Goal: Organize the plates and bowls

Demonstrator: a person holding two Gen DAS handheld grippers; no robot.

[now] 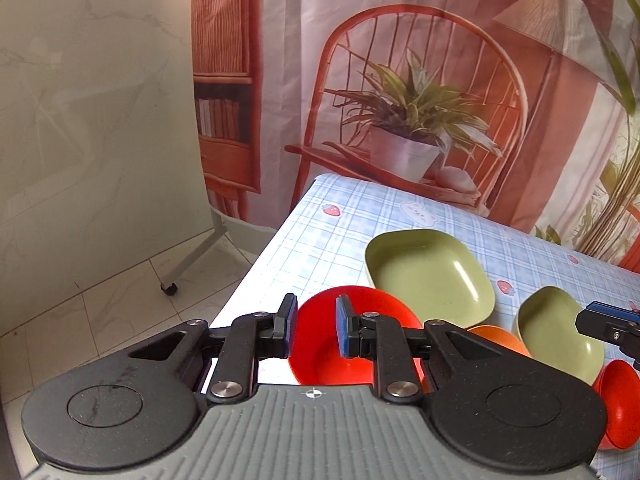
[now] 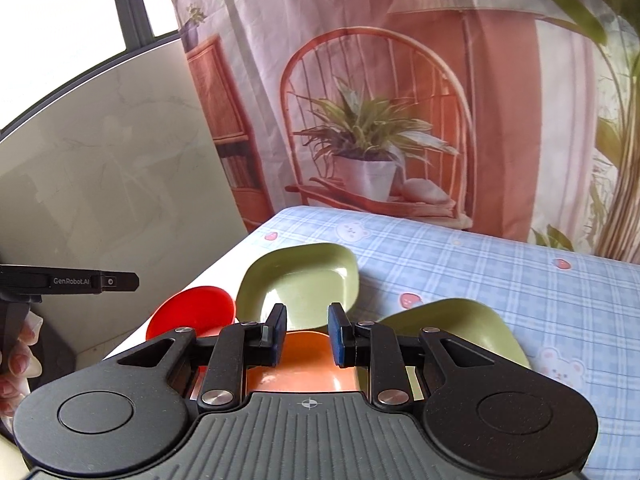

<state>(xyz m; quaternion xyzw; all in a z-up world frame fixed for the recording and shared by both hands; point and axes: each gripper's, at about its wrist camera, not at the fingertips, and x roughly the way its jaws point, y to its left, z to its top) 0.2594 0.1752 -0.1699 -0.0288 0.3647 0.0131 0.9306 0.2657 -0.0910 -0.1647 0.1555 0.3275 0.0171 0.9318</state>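
Printed curtain backdrop, table [image 1: 340, 232] under a blue checked cloth. Left to right: red bowl [image 1: 340, 344] at the near left edge, big green dish [image 1: 428, 276] behind it, orange bowl [image 1: 500, 338], smaller green dish [image 1: 560, 332], another red bowl [image 1: 620, 404] tipped on its side. All look like light, stiff, slick plastic; best pinched at the rim. Left gripper [image 1: 316, 330] hangs above the red bowl, jaws a narrow gap apart, holding nothing. Right gripper [image 2: 307, 334] the same, above the orange bowl.

A staged home-like room set up for recording

A table [image 2: 480, 248] under a blue checked cloth stands before a hanging backdrop [image 2: 360, 80] printed with chair, plant and bookshelf; a wheeled white board [image 1: 100, 140] stands left on tiled floor [image 1: 100, 300]; a window [image 2: 60, 0] shows far left.
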